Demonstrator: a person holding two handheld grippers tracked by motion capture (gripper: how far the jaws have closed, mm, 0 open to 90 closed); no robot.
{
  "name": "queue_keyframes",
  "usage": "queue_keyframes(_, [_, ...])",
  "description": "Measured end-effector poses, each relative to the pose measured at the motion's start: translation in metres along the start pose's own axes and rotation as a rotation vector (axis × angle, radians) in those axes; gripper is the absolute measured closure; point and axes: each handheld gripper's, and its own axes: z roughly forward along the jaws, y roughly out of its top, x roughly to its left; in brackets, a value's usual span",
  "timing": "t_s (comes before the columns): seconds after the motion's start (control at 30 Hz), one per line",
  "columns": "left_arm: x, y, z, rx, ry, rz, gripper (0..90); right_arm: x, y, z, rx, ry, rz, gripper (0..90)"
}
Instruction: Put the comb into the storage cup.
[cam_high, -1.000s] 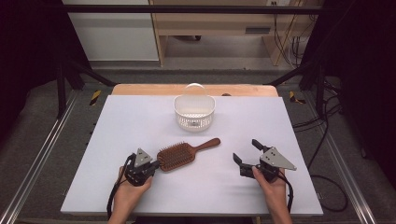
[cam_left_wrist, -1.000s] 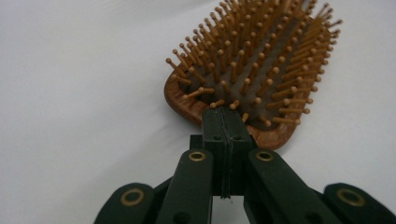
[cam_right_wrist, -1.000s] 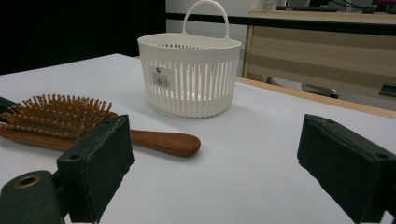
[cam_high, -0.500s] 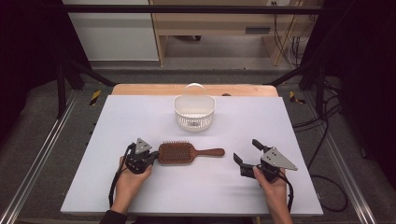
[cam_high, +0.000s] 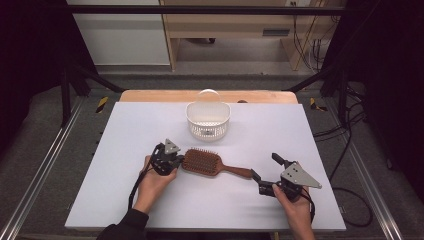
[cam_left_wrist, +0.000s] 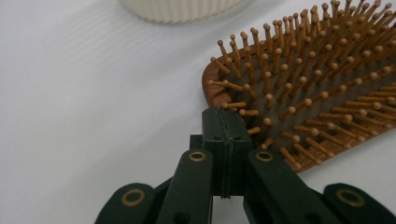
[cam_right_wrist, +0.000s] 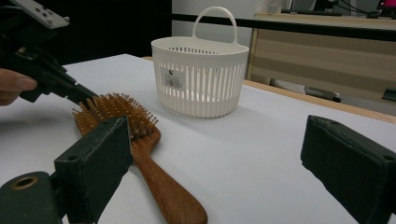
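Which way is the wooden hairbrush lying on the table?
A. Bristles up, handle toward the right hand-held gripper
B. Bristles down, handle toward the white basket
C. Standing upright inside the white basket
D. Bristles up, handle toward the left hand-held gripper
A: the hairbrush lies bristles up, its handle reaching toward the open right hand-held gripper, while the shut left hand-held gripper is at its head.

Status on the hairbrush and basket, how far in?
Done: nothing in the white basket yet. In hand: the shut left gripper nudges the head of the hairbrush, which lies flat, bristles up; the open right gripper waits by the handle end. Left: probably gripping the brush and putting it in the basket.
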Motion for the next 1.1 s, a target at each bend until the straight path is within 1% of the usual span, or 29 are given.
queue_keyframes(0.07, [-0.006,0.007,0.005,0.004,-0.009,0.016,89.9,0.000,0.000,-0.006,-0.003,-0.008,-0.007,8.4])
queue_keyframes(0.17, [-0.017,0.015,0.013,0.005,-0.031,0.031,89.9,-0.002,0.001,-0.012,-0.014,-0.020,0.006,8.3])
queue_keyframes(0.2, [-0.021,0.018,0.015,0.008,-0.036,0.045,89.9,-0.004,0.001,-0.013,-0.016,-0.024,0.011,8.2])
queue_keyframes(0.4, [-0.045,0.032,0.027,0.010,-0.077,0.087,89.9,-0.009,0.001,-0.017,-0.027,-0.041,0.038,7.9])
queue_keyframes(0.43, [-0.051,0.034,0.030,0.007,-0.090,0.096,89.9,-0.010,0.001,-0.018,-0.027,-0.043,0.042,7.8])
queue_keyframes(0.5, [-0.058,0.036,0.033,0.001,-0.102,0.106,89.9,-0.011,0.001,-0.018,-0.028,-0.048,0.048,7.6])
queue_keyframes(0.57, [-0.065,0.038,0.036,-0.007,-0.108,0.113,89.9,-0.011,0.001,-0.019,-0.030,-0.052,0.051,7.4])
queue_keyframes(0.63, [-0.067,0.038,0.036,-0.016,-0.097,0.117,89.9,-0.012,0.001,-0.019,-0.028,-0.055,0.052,7.2])
queue_keyframes(0.7, [-0.066,0.037,0.035,-0.027,-0.087,0.106,89.9,-0.012,0.001,-0.018,-0.021,-0.056,0.056,7.0])
queue_keyframes(0.8, [-0.056,0.031,0.024,-0.066,-0.064,0.073,90.0,-0.013,0.000,-0.018,-0.016,-0.057,0.057,6.8])
queue_keyframes(0.83, [-0.051,0.026,0.016,-0.092,-0.054,0.056,89.9,-0.013,0.000,-0.018,-0.011,-0.056,0.058,6.8])
queue_keyframes(0.87, [-0.048,0.023,0.011,-0.110,-0.047,0.050,90.0,-0.013,0.000,-0.017,-0.008,-0.056,0.057,6.8])
queue_keyframes(0.93, [-0.039,0.012,-0.006,-0.165,-0.028,0.034,89.9,-0.012,0.000,-0.017,0.002,-0.053,0.057,6.8])
queue_keyframes(0.97, [-0.035,0.004,-0.016,-0.197,-0.014,0.018,90.0,-0.012,0.000,-0.016,0.007,-0.053,0.055,6.7])
queue_keyframes(1.0, [-0.032,-0.002,-0.023,-0.213,-0.005,0.010,90.0,-0.012,0.000,-0.015,0.014,-0.053,0.050,6.6])
queue_keyframes(1.03, [-0.027,-0.011,-0.034,-0.239,0.009,0.001,90.0,-0.011,0.000,-0.015,0.020,-0.055,0.049,6.6])
queue_keyframes(1.07, [-0.024,-0.018,-0.041,-0.252,0.019,-0.003,90.0,-0.010,0.000,-0.014,0.031,-0.059,0.034,6.5])
queue_keyframes(1.1, [-0.019,-0.028,-0.053,-0.273,0.036,-0.011,90.0,-0.009,0.000,-0.013,0.038,-0.061,0.029,6.3])
